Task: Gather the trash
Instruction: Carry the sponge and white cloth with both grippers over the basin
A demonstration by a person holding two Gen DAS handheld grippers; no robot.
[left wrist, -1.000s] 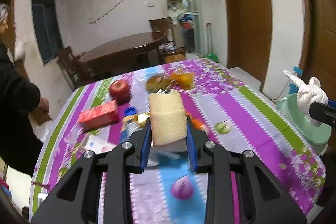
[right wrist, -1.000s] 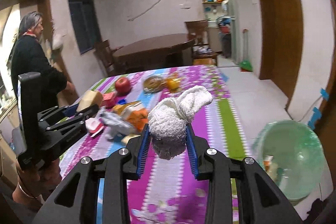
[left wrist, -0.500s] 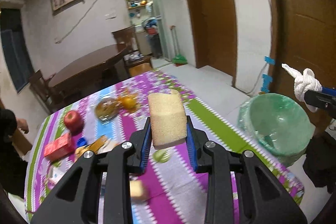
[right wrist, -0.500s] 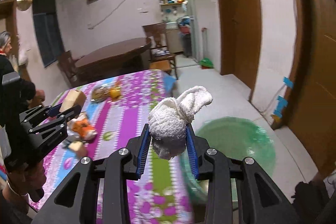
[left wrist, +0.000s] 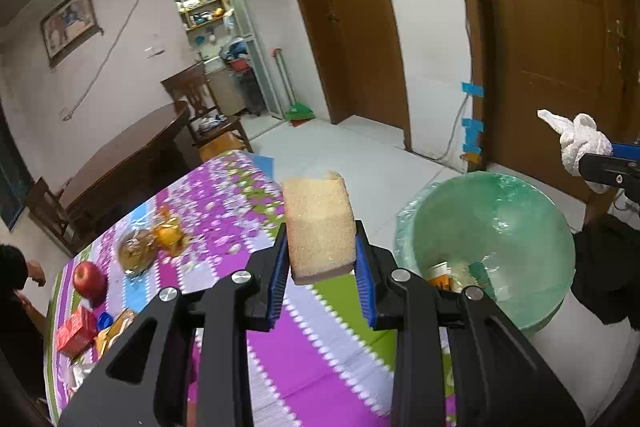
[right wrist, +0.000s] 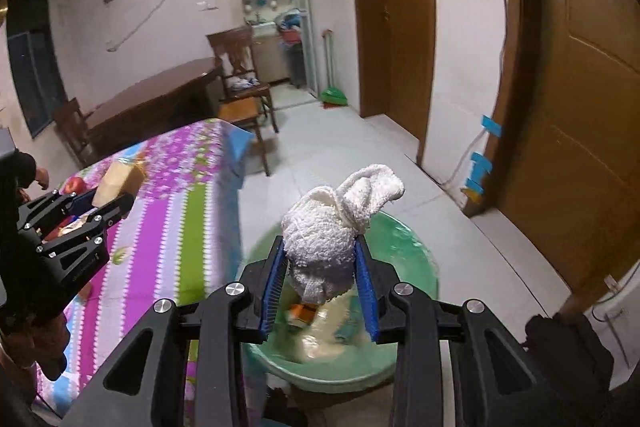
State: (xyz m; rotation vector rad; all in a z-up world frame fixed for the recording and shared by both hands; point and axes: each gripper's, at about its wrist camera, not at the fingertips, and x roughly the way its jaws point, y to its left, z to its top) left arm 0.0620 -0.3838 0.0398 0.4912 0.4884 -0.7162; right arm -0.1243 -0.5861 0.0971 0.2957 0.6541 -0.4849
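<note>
Right gripper (right wrist: 320, 279), fingers clamped on the knotted cloth (right wrist: 332, 223), hangs over the green-lined bin (right wrist: 412, 255); left gripper (left wrist: 322, 267), clamped on the sponge (left wrist: 320, 223), has the bin at its 3 o'clock.

Left gripper (left wrist: 322, 265) clamped, angled downward; right gripper (right wrist: 320, 281) clamped, angled downward, to its right.

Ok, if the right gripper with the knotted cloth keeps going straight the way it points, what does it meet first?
Probably the green-lined trash bin: the right gripper, shut on the white cloth, points down into its mouth. Depth is unclear.
</note>
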